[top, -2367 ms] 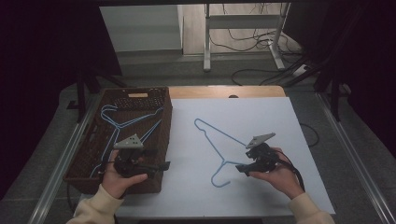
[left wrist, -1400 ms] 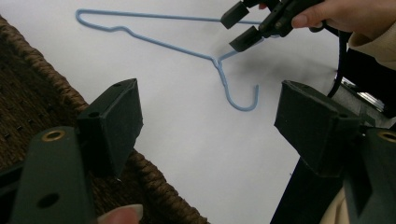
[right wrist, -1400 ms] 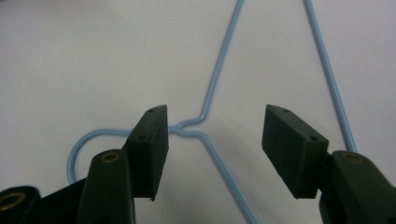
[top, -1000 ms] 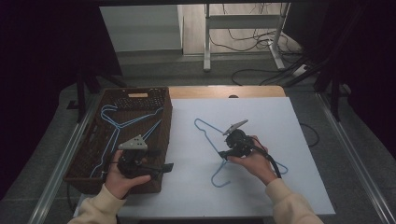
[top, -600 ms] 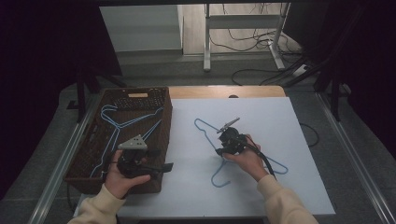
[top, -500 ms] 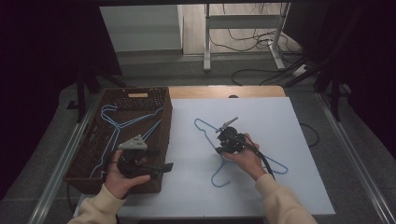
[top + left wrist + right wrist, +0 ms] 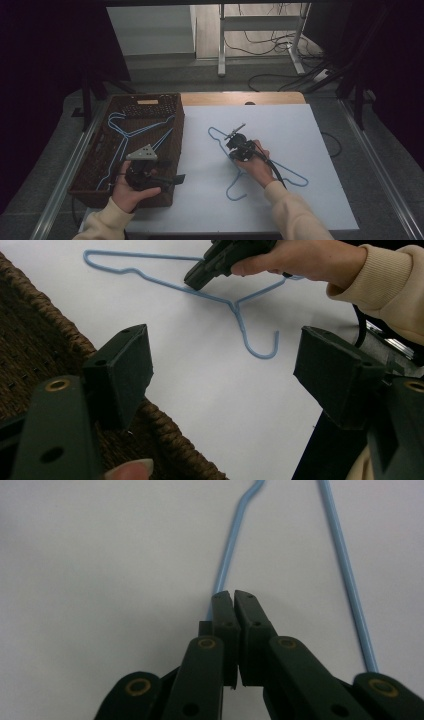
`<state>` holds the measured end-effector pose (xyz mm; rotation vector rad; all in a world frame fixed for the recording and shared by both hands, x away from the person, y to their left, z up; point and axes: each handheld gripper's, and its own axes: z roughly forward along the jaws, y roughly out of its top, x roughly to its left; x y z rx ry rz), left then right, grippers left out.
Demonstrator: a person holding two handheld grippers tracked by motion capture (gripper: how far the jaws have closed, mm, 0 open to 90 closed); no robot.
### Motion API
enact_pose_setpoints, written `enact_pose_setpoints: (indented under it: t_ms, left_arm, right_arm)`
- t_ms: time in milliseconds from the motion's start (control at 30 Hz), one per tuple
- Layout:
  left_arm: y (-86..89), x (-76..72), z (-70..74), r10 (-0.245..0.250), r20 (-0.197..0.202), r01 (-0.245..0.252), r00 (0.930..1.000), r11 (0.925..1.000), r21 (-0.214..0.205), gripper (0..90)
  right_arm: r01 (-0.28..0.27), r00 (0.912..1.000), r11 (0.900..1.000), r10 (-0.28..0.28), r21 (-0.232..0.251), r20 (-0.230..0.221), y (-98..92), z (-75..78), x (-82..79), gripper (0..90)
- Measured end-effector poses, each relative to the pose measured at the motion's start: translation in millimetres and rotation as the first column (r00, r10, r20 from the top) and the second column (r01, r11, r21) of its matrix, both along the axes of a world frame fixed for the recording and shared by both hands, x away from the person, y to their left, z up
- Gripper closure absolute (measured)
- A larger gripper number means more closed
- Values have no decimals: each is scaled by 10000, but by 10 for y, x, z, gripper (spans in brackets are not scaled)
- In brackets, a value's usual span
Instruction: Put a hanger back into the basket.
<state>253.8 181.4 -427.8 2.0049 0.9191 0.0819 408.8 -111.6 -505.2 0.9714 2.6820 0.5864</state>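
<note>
**Right hand-held gripper clamped on the blue hanger**

High view: the white worktop (image 7: 310,125) carries a brown wicker basket (image 7: 100,165) along its left side, with blue wire hangers (image 7: 131,131) lying inside it. A single blue hanger (image 7: 235,187) lies flat on the bare white surface near the middle, its hook toward the person. The right hand (image 7: 256,167) holds the right hand-held gripper (image 7: 233,145) down on one arm of that hanger. In the right gripper view its jaws are pressed together with the blue wire running out from between their tips. The left hand (image 7: 131,192) holds the left hand-held gripper (image 7: 172,178) over the basket's near right corner. In the left gripper view its jaws stand wide apart with nothing between them, above the basket rim and the white surface.
</note>
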Motion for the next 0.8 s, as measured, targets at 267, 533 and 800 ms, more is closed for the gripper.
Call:
enact_pose_setpoints:
  t_ms: [267, 533, 800]
  left_arm:
    - [4, 2, -2, -15, -5, 15, 10000, 10000, 15, 231]
    - [19, 7, -12, -22, -25, 22, 10000, 10000, 3, 231]
    - [1, 15, -14, -99, -66, 99, 9999, 10000, -1, 231]
  right_arm:
    - [-557, 9982, 9985, 556, 2, -217, 62, -4, -80, 897]
    - [-1571, 9855, 9876, 1565, -40, -649, 112, 5, -345, 898]
    - [-2067, 9720, 9784, 2065, 103, -1117, 48, 17, -596, 898]
